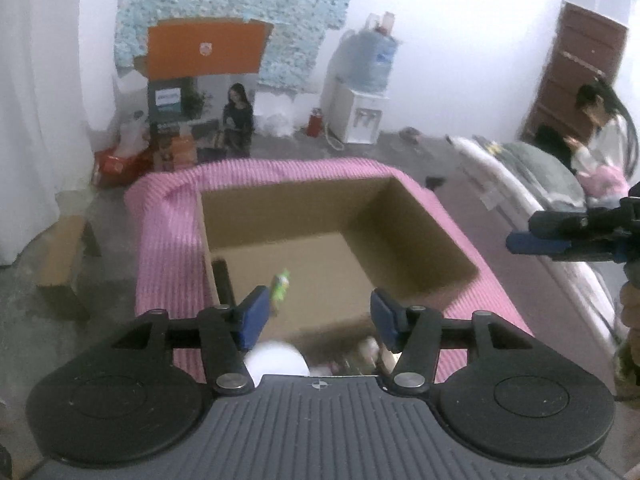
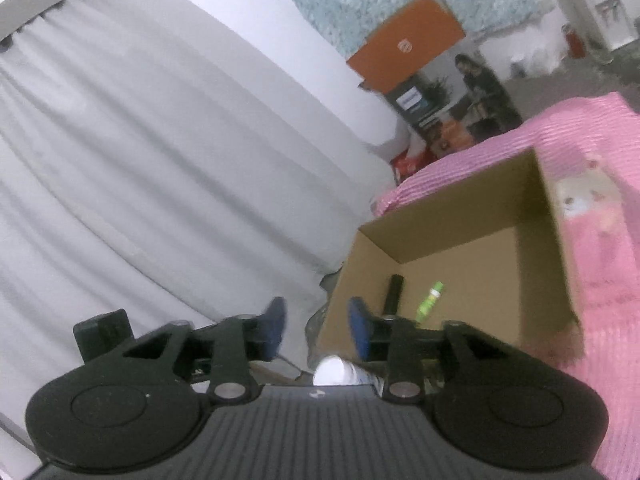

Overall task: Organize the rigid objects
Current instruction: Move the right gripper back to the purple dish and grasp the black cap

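Observation:
An open cardboard box (image 1: 420, 240) stands on a pink striped cloth (image 1: 168, 248). Inside it lie a small green bottle (image 1: 281, 285) and a black cylinder (image 1: 222, 280); both show in the right wrist view too, the green bottle (image 2: 430, 300) beside the black cylinder (image 2: 394, 294). My left gripper (image 1: 318, 316) is open and empty over the box's near edge. A white round object (image 1: 276, 362) and blurred small items (image 1: 360, 356) lie just under it. My right gripper (image 2: 316, 330) is open and empty, left of the box (image 2: 472, 248), above a white object (image 2: 332, 370). It also shows in the left wrist view (image 1: 540, 236).
A grey curtain (image 2: 140, 160) fills the left. Printed boxes with an orange lid (image 1: 204, 52) and a water dispenser (image 1: 360, 96) stand by the far wall. A small cardboard box (image 1: 60, 264) sits on the floor. A person (image 1: 600, 128) sits by bedding at the right.

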A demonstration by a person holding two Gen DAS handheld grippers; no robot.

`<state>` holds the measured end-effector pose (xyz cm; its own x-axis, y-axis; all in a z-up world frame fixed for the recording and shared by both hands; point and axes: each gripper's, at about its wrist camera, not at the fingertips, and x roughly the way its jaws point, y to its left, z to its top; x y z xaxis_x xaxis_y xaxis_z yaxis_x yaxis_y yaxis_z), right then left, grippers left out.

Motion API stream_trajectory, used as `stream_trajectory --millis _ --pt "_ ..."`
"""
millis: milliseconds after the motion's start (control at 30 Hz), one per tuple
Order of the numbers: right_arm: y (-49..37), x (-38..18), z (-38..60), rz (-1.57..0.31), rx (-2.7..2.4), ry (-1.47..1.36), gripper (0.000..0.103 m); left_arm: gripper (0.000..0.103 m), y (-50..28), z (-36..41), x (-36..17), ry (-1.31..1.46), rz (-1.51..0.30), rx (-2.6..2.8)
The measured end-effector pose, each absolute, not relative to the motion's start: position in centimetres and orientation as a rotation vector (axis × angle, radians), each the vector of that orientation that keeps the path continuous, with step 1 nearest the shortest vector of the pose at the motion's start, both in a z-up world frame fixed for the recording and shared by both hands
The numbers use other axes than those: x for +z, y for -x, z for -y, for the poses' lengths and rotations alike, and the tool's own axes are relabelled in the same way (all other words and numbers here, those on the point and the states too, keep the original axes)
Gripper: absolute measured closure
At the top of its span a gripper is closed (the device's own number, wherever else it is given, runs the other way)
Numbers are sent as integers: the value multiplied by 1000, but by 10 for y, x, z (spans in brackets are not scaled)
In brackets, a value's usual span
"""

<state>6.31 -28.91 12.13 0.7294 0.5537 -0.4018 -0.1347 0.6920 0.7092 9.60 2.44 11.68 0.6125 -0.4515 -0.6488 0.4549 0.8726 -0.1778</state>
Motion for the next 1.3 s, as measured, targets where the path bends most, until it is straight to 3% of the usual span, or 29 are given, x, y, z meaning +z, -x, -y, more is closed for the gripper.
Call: stream_trajectory --millis 267,600,867,1300 --pt "2 75 285 -654 404 -792 51 46 -55 -4 65 -105 -835 -535" --pt "-21 -20 255 -878 416 -1064 52 50 -47 27 1 -311 -895 -498" --pt "-53 -63 235 -1039 354 -1131 52 56 -63 29 -19 -295 -966 -534" --pt "-90 -88 219 -1127 285 -1100 51 58 -53 34 -20 -254 -1037 -619"
